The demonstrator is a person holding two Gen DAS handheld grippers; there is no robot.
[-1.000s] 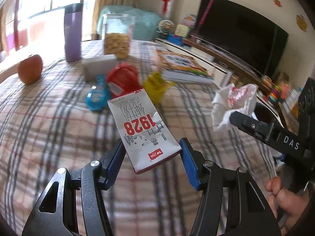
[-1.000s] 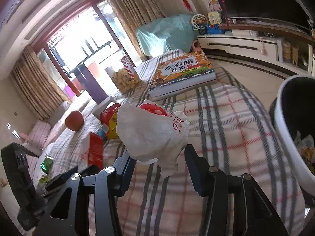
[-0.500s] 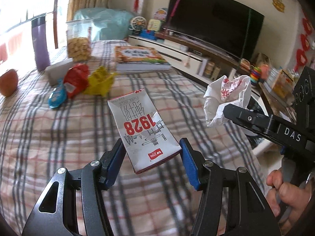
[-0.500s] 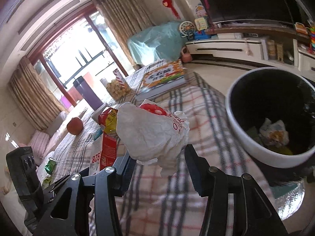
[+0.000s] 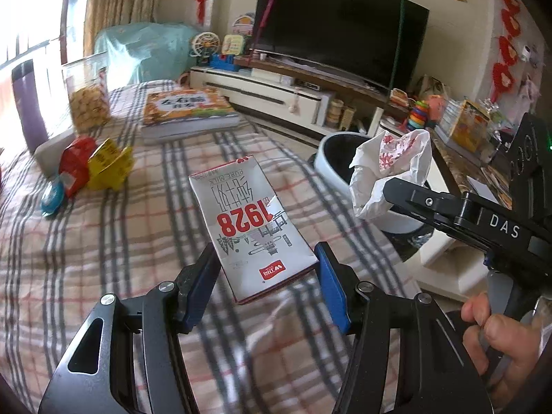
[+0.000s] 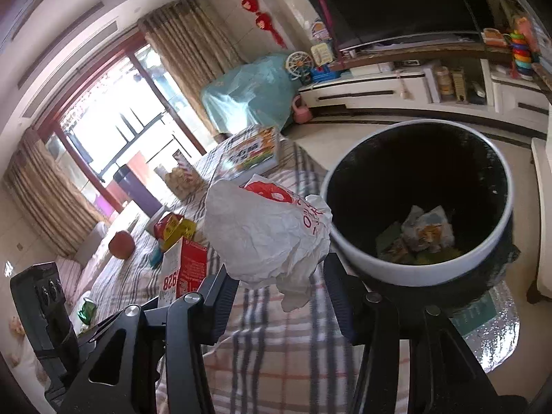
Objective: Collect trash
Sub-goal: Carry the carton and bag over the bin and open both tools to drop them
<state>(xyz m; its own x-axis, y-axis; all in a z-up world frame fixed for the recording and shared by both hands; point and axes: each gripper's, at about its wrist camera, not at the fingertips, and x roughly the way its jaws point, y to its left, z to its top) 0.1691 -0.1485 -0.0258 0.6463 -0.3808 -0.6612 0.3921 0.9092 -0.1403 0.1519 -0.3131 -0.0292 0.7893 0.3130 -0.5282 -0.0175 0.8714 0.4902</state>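
My left gripper (image 5: 265, 272) is shut on a white milk carton (image 5: 248, 220) printed with red digits, held above the plaid tablecloth (image 5: 103, 258). The right gripper (image 6: 279, 296) is shut on a crumpled white bag (image 6: 265, 238) with red print. In the left wrist view that bag (image 5: 390, 169) hangs in front of the white-rimmed black bin (image 5: 331, 158). In the right wrist view the bin (image 6: 414, 276) stands just right of the bag, beyond the table's edge, with some trash (image 6: 424, 231) in it. The carton (image 6: 183, 272) shows at the left there.
Red (image 5: 74, 162), yellow (image 5: 110, 165) and blue (image 5: 51, 196) wrappers lie on the table's left side. A book (image 5: 186, 110), a snack jar (image 5: 88, 103), a purple tumbler (image 5: 29, 103) and an apple (image 6: 121, 244) stand farther back. A TV cabinet (image 5: 276, 96) lines the wall.
Both grippers have swung to the right across the table with their loads. The bin has come into the left wrist view and fills more of the right wrist view.
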